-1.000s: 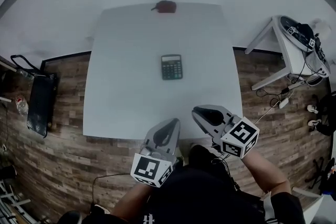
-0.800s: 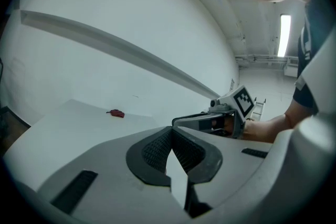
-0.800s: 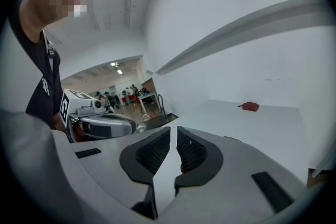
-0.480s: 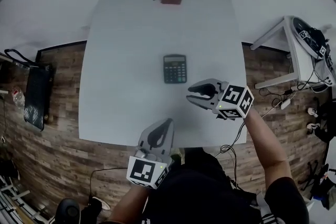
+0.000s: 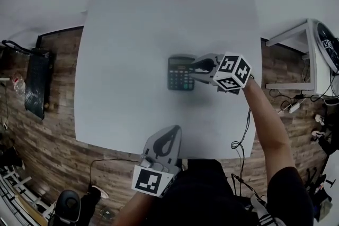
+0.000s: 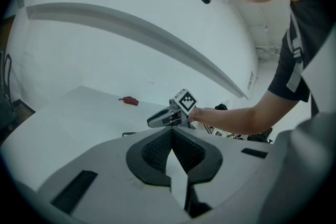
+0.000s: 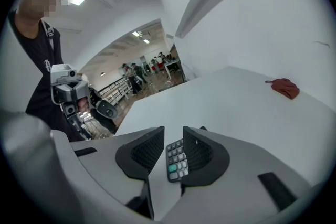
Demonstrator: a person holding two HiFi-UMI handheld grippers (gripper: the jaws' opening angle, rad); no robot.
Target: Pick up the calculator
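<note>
Head view: calculator point(image 5: 180, 73) lies centre-frame on table point(image 5: 122, 34), right gripper point(image 5: 195, 70) at its right edge | Left gripper view: left gripper point(image 6: 172, 132) jaws together, empty | Right gripper view: jaws opening, calculator in the gap, unpinched; risk: tips shove the flat body sideways.

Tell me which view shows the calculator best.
Head view: nearly the whole calculator lies flat on the white table, display and keypad visible. The right gripper view shows only some keys between the right gripper's opening jaws. The left gripper view shows at most a dark sliver of it.
</note>
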